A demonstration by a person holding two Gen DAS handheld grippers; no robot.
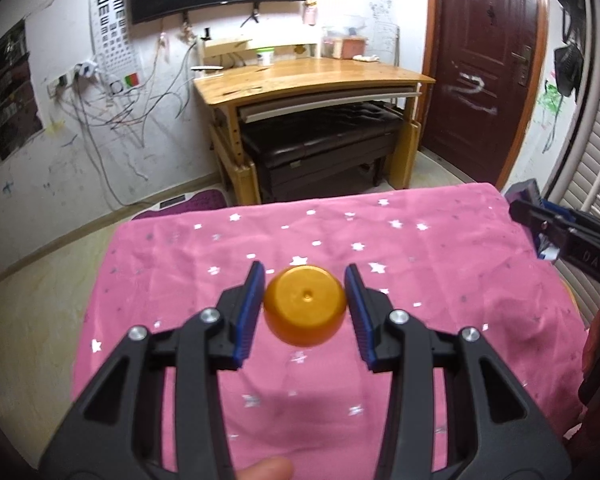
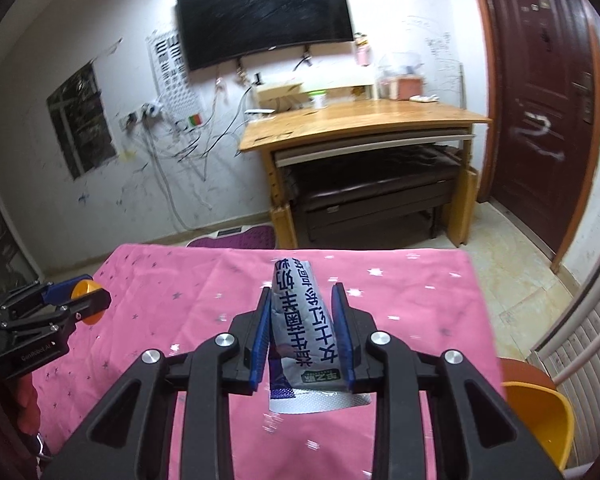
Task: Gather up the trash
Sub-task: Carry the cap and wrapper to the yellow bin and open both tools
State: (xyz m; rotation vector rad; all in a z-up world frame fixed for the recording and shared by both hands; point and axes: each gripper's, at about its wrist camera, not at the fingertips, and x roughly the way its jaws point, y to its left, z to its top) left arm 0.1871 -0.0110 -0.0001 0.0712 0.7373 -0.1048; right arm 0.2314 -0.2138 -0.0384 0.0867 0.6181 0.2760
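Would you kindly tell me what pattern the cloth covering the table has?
The pink cloth is scattered with small white and silver stars, clearest in the left wrist view.

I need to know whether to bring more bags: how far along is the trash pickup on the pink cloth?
Done: the pink cloth shows no loose trash. In hand: the left gripper clamps an orange cap; the right gripper clamps a silver packet. Left: dropping both, probably into the orange bin at the table's right; neither is over it yet.

Cap (image 1: 305,306) between left claw (image 1: 305,292) pads, above table (image 1: 440,248); desk (image 1: 312,76) behind.
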